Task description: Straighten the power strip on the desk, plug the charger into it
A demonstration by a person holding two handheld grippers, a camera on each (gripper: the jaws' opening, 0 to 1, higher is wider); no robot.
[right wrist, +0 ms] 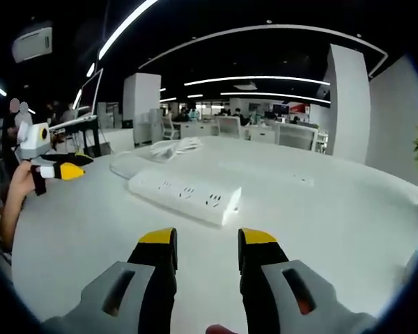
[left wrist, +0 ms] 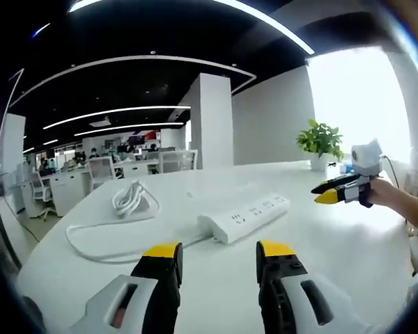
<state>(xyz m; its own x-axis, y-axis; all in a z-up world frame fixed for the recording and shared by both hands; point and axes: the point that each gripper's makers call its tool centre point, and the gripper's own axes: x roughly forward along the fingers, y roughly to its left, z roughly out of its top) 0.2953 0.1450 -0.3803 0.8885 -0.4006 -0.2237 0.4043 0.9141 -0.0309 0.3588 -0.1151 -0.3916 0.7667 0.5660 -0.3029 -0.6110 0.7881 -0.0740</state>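
On the white surface (left wrist: 348, 243) the power strip (left wrist: 245, 217) lies askew mid-table, its charger (left wrist: 130, 197) coiled farther off. Both the left hand-held gripper (left wrist: 218, 259) and right hand-held gripper (right wrist: 207, 245) hover with jaws apart, holding nothing; a careless nudge could drag the cord and skew the strip further.

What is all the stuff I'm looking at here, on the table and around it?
White rectangular plastic power strip: one, white, lying flat mid-table, its cable trailing off one end.
White coiled charger cable bundle: one, white, on the table beyond the strip, apart from it.
Round white table: one, white, carries everything.
Green potted plant: one, green leaves in a white pot, at the table's far edge by the bright window.
Office desks and chairs: several, white, in the background; people sit there.
Left gripper: one, black jaws with yellow tips, open, above the table.
Right gripper: one, same colours, open, held in a person's hand.
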